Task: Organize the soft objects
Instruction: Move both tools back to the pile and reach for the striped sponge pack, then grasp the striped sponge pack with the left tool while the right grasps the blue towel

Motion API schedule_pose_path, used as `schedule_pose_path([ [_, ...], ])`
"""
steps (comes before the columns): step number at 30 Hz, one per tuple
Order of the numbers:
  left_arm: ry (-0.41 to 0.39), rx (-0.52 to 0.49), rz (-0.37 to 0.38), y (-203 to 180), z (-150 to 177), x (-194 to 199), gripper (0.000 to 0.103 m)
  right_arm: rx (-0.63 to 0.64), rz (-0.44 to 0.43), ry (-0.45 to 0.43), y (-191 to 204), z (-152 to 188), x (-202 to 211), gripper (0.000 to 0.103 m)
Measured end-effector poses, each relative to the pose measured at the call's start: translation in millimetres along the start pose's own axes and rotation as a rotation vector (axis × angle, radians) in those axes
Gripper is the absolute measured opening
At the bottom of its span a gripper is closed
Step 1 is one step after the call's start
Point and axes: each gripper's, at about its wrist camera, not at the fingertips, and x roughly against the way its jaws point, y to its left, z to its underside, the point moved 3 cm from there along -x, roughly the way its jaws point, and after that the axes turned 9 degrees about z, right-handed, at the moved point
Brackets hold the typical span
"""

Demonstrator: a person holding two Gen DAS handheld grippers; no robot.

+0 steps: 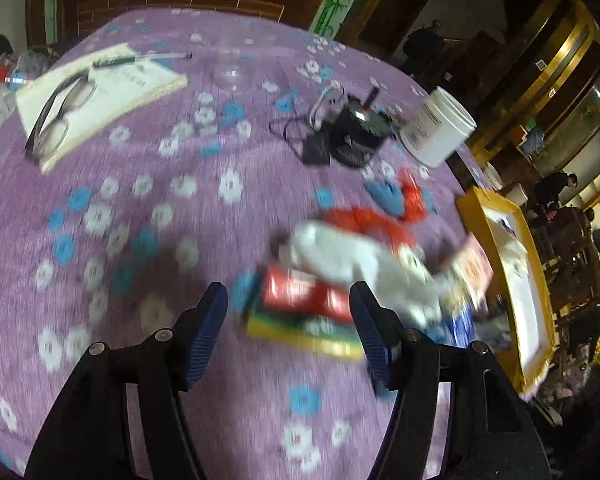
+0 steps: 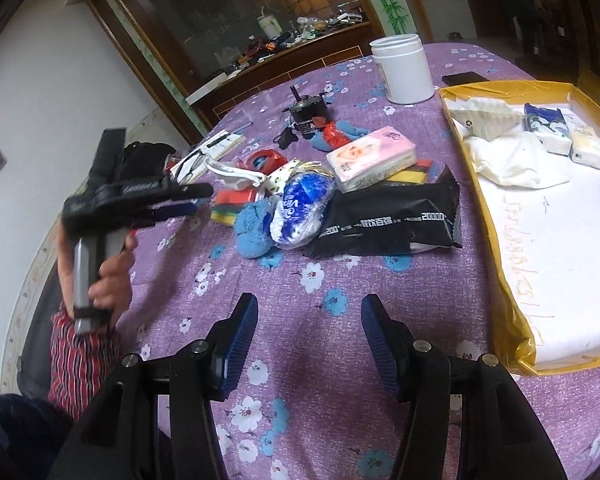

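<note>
A pile of soft things lies mid-table: a pink tissue pack [image 2: 370, 158], a black wrapper pack [image 2: 388, 220], a blue-white bag [image 2: 302, 210], a blue fluffy sock [image 2: 252, 230], a white cloth [image 2: 238, 176] and colored sponges [image 2: 230, 210]. The left wrist view is blurred; it shows the white cloth [image 1: 340, 256] and the sponge stack [image 1: 304, 316] just ahead. My left gripper [image 1: 288, 300] is open and empty; it also shows in the right wrist view [image 2: 196, 200], next to the sponges. My right gripper [image 2: 310, 314] is open and empty above bare tablecloth. The yellow-rimmed tray [image 2: 496, 216] holds a white cloth [image 2: 512, 160] and tissue packs [image 2: 548, 128].
A white jar [image 2: 404, 68], a black motor-like device [image 2: 308, 114], a phone [image 2: 464, 78], and a notebook with glasses and pen [image 1: 96, 96] sit on the purple flowered tablecloth [image 2: 300, 360]. A clear cup [image 1: 230, 68] stands far back. A cabinet lies beyond the table.
</note>
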Motion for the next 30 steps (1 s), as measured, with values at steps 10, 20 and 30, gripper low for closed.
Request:
schedule_pose_path([
  [10, 0.166, -0.055, 0.122, -10, 42, -4, 0.062, 0.002, -0.009, 0.015, 1, -3, -6, 0.057],
  [20, 0.156, -0.385, 0.038, -49, 101, 35, 0.063, -0.011, -0.041, 0.024, -1, -2, -11, 0.057],
  [30, 0.191, -0.487, -0.128, -49, 87, -1, 0.062, -0.016, -0.037, 0.007, -5, 2, -2, 0.057],
])
